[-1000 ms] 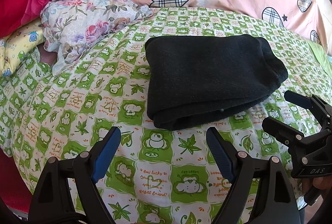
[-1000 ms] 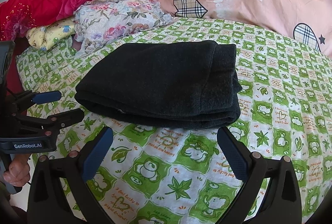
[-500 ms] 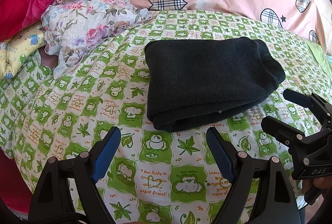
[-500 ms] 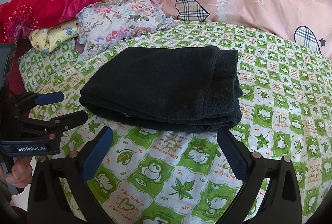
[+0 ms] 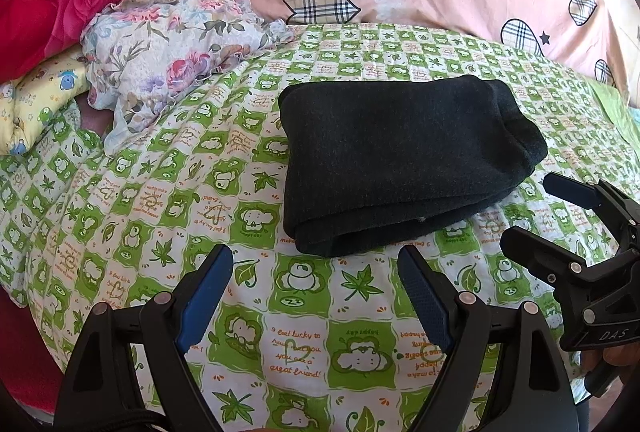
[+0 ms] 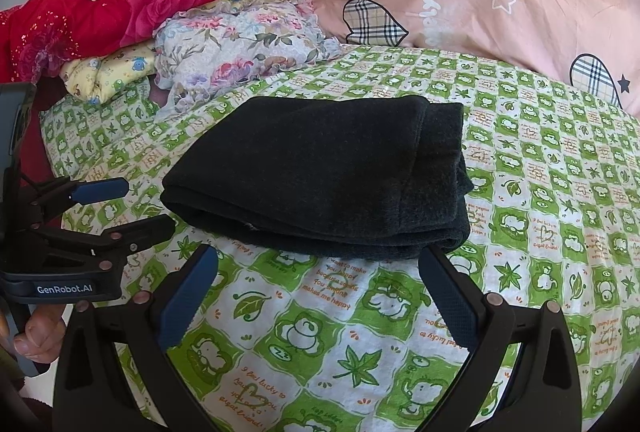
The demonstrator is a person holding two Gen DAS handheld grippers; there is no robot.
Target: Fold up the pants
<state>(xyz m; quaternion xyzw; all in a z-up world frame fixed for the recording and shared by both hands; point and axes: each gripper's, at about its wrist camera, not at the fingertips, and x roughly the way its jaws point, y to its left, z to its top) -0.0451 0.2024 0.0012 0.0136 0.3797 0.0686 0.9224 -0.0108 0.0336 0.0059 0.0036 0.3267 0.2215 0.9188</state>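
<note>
Dark pants (image 5: 396,163) sit folded in a thick bundle on the green checked bedsheet (image 5: 160,216) — just in front of both hand-held grippers. Left hand-held gripper (image 5: 316,300) and right hand-held gripper (image 6: 320,296) are spread wide, holding nothing — floral cloth (image 5: 168,47) lies well behind the pants.

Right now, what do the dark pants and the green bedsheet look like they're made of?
The pants look like thick, matte knit or fleece: fuzzy surface, soft rounded folds, no sheen. The bedsheet looks like thin printed woven cotton, smooth with fine creases; the exact fibre can't be told.
</note>
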